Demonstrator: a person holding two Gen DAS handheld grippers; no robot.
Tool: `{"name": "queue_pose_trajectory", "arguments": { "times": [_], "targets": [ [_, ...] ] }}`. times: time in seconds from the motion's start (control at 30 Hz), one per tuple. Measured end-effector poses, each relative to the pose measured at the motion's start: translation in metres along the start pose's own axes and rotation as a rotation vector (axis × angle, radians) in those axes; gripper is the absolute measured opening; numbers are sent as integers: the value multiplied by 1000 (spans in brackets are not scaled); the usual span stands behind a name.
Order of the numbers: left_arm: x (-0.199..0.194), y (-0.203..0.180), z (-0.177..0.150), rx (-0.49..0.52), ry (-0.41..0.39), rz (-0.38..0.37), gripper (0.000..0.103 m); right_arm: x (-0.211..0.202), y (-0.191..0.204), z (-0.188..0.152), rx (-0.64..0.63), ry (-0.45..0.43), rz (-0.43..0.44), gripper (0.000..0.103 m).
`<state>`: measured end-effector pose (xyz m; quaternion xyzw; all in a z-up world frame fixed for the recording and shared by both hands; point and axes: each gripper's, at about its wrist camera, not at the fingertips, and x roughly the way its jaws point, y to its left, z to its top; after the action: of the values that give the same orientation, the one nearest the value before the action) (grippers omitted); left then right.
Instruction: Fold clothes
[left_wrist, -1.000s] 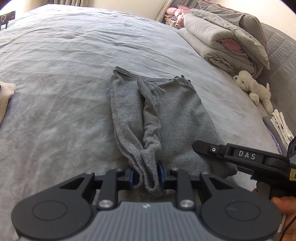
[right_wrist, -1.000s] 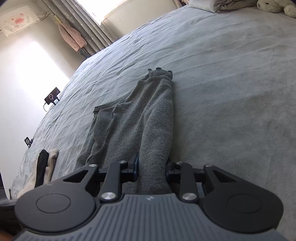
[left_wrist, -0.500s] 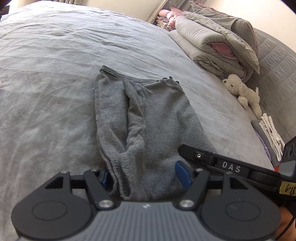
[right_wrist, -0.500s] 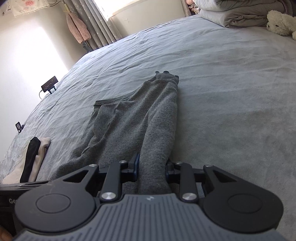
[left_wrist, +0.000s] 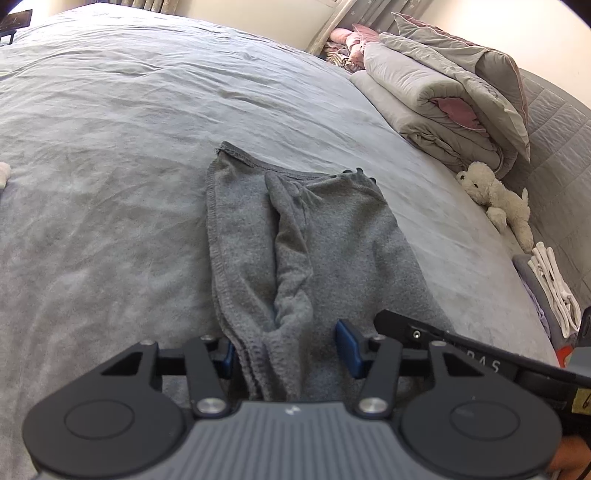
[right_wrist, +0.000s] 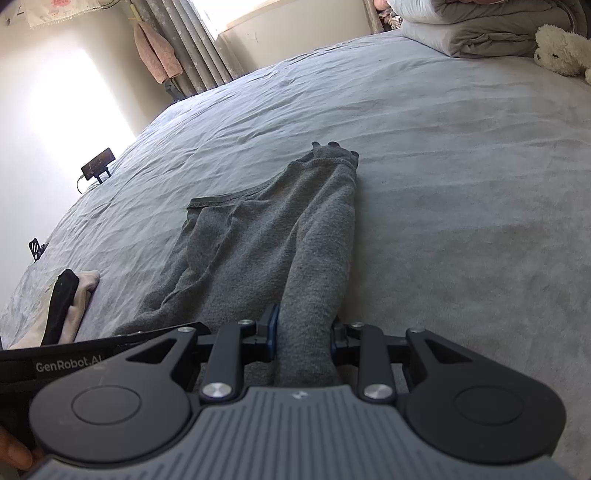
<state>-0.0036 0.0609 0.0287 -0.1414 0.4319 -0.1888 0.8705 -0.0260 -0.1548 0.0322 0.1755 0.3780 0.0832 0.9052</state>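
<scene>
In my left wrist view the soft grey knitted garment (left_wrist: 295, 240) lies lengthwise across the centre of the frame on the pale grey bedspread (left_wrist: 110, 129). Its bunched near hem sits between the blue pads of my left gripper (left_wrist: 284, 350), whose jaws are closing without yet pinching, probably to take a fresh hold. My right gripper (left_wrist: 417, 334) enters at lower right. In my right wrist view, my right gripper (right_wrist: 303, 332) is clamped on the garment's (right_wrist: 258, 240) other near edge, bottom centre, keeping it taut for folding.
</scene>
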Motion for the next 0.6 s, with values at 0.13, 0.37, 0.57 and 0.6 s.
{"name": "queue_pose_trajectory", "arguments": {
  "times": [0.13,0.37,0.57,0.6],
  "targets": [
    [0,1,2,-4,6,-3,35,1,-2,0,8,4,11,29],
    [0,-1,3,5,2,-1,29,3,-6,2,35,7,39,32],
    [1,1,3,-2,7,-7,30,4,-19,7,112,29,94,32],
    [1,2,4,-9,10,-10,30,4,-21,7,126,32,103,32]
  ]
}}
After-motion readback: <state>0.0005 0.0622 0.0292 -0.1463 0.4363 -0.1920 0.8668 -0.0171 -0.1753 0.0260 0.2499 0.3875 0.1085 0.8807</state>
